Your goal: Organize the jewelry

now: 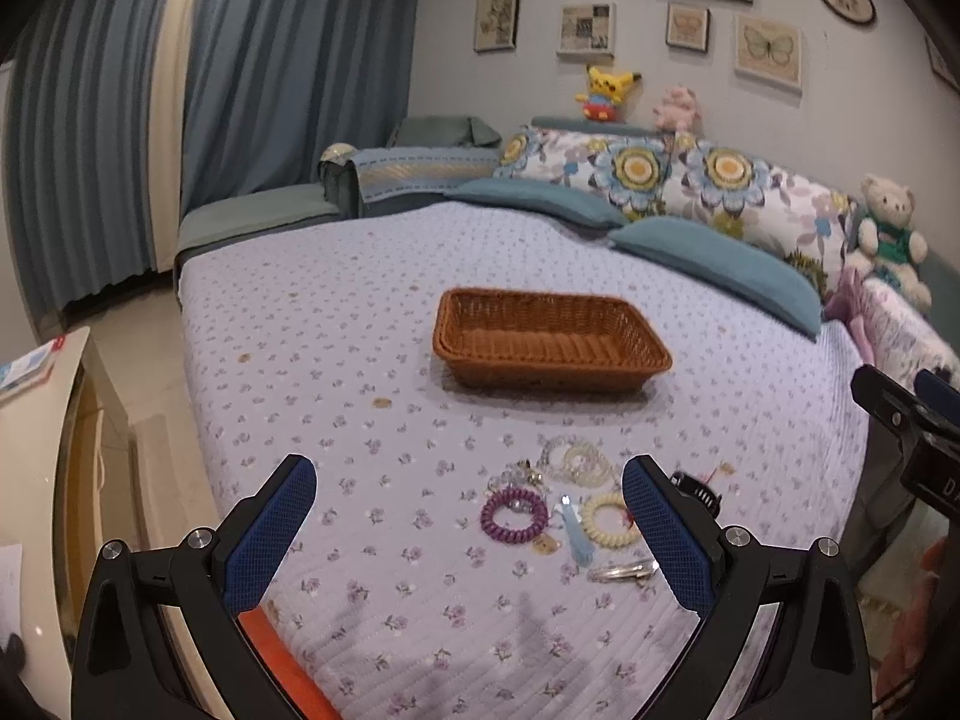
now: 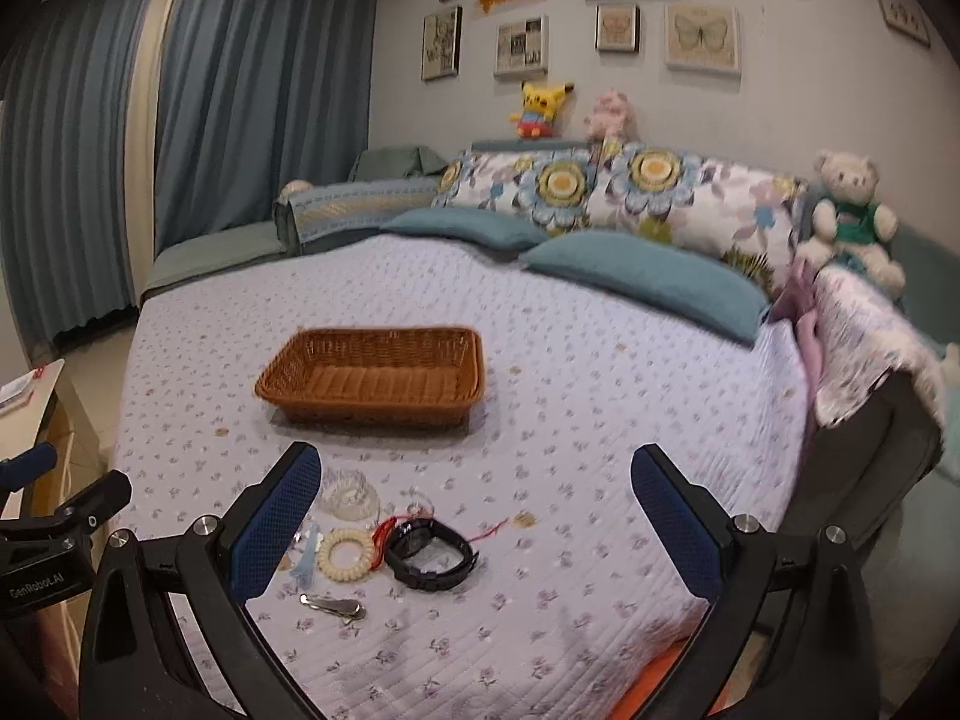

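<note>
Your left gripper (image 1: 468, 531) and right gripper (image 2: 477, 519) both hang spread wide above the bed (image 1: 336, 360), gripping nothing. The jewelry lies in a loose cluster on the quilt: purple coil band (image 1: 514, 517), cream coil band (image 2: 346, 554), clear bead bracelets (image 1: 576, 461), black watch (image 2: 431, 552) and silver clip (image 2: 333, 606). The wicker basket (image 2: 375, 381) sits empty at twelve o'clock from the cluster, well apart.

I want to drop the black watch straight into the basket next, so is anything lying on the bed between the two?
Nothing visible does. The black watch lies in front of the wicker basket, with only bare floral bedspread between them. The other trinkets, like the cream coil hair tie, sit left of the watch, off that path. The basket looks empty.
</note>
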